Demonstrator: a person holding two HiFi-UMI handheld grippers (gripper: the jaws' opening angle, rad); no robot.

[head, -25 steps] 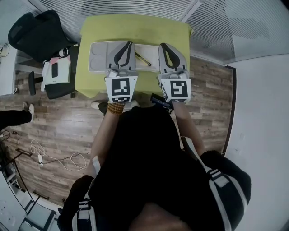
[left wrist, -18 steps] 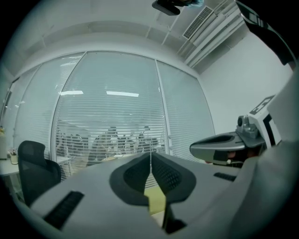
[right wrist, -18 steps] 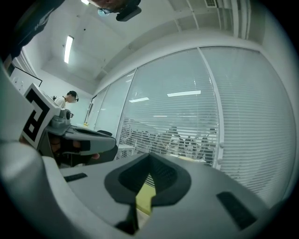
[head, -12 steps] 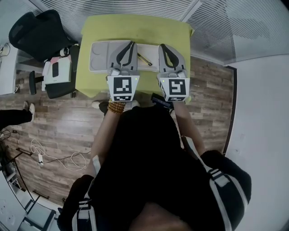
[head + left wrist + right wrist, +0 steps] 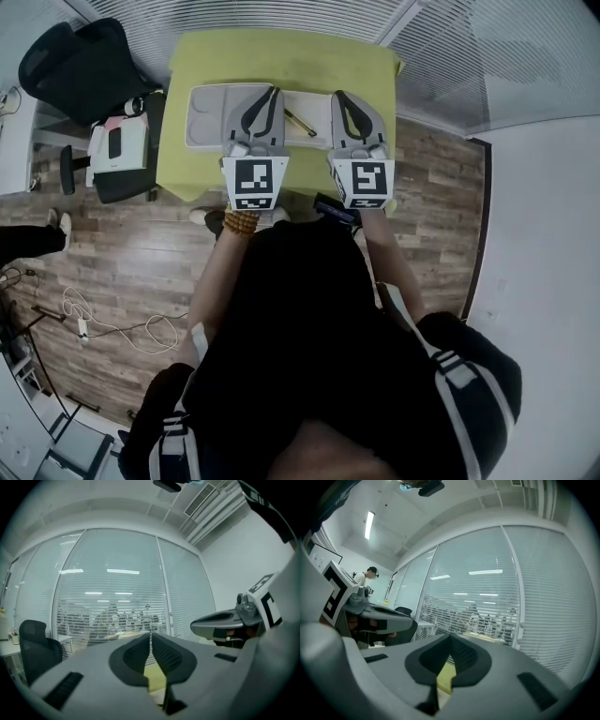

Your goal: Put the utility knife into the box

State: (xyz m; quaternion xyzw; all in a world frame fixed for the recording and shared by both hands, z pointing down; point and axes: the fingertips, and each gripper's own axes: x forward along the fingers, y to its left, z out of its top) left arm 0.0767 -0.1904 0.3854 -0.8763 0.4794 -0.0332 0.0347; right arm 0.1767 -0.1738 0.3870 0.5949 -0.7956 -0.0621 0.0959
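Barely anything has moved in the last second: both grippers crept a touch up the yellow-green table (image 5: 281, 56), while the box and knife kept their spots. The shallow light-grey compartmented box (image 5: 206, 117) sits at the table's left. Your left gripper (image 5: 151, 635) hovers level over its right end, pads pressed together on nothing. The slim yellow-and-black utility knife (image 5: 300, 123) lies diagonally on a pale panel just right of it, between the two grippers, and neither touches it. Your right gripper (image 5: 450, 643) is also clamped shut and empty. I can't tell whether that panel is part of the box. If it is, the knife may already count as in. If not, it's still outside, and neither claw has it.
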